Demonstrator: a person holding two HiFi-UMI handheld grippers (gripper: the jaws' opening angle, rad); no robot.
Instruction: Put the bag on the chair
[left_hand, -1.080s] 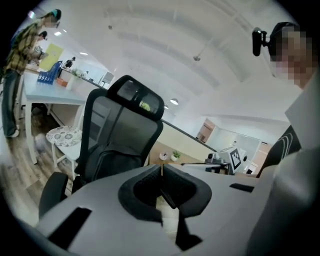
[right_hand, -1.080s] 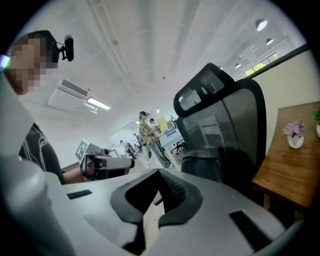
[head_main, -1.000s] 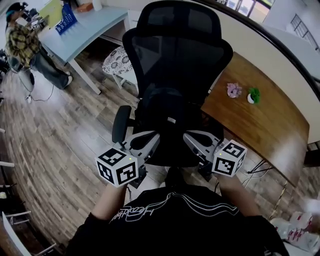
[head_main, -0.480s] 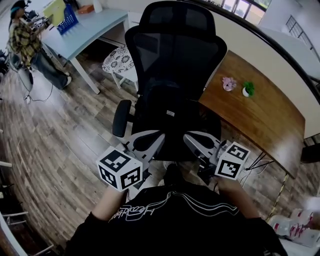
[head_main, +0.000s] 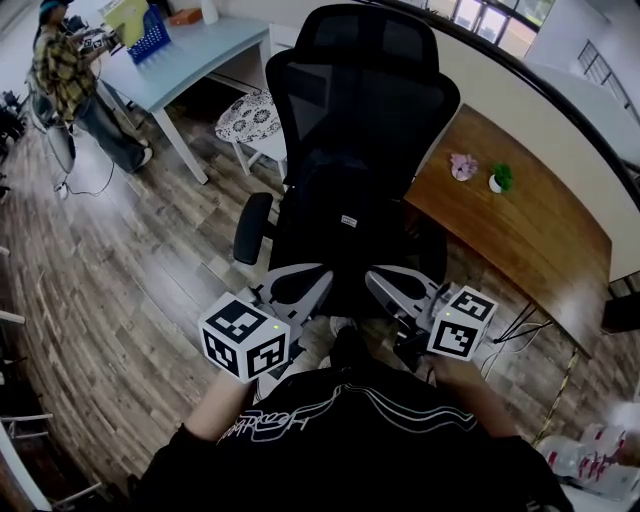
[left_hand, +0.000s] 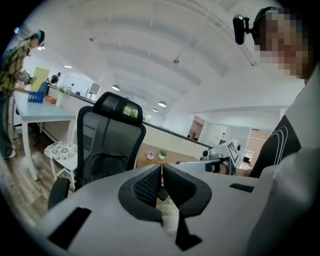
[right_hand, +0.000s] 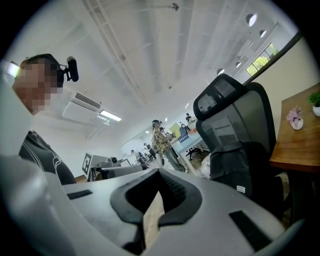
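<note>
A black bag (head_main: 345, 222) with a small white tag rests on the seat of a black mesh office chair (head_main: 365, 90), leaning against its backrest. In the left gripper view the bag (left_hand: 102, 167) sits low in the chair; in the right gripper view the bag (right_hand: 232, 167) shows the same way. My left gripper (head_main: 305, 280) and right gripper (head_main: 385, 283) are held close to the person's chest, just short of the seat's front edge, apart from the bag. Both are shut with nothing between their pads: left gripper (left_hand: 161, 171), right gripper (right_hand: 159, 176).
A brown wooden table (head_main: 520, 240) stands right of the chair, with a small potted plant (head_main: 503, 180) and a pink flower (head_main: 462, 166) on it. A patterned stool (head_main: 250, 118) and a pale blue table (head_main: 190, 50) stand behind on the left, where a person (head_main: 60, 70) stands.
The head view has shifted a little, so the chair sits slightly further right. Both grippers stay shut and almost where they were.
</note>
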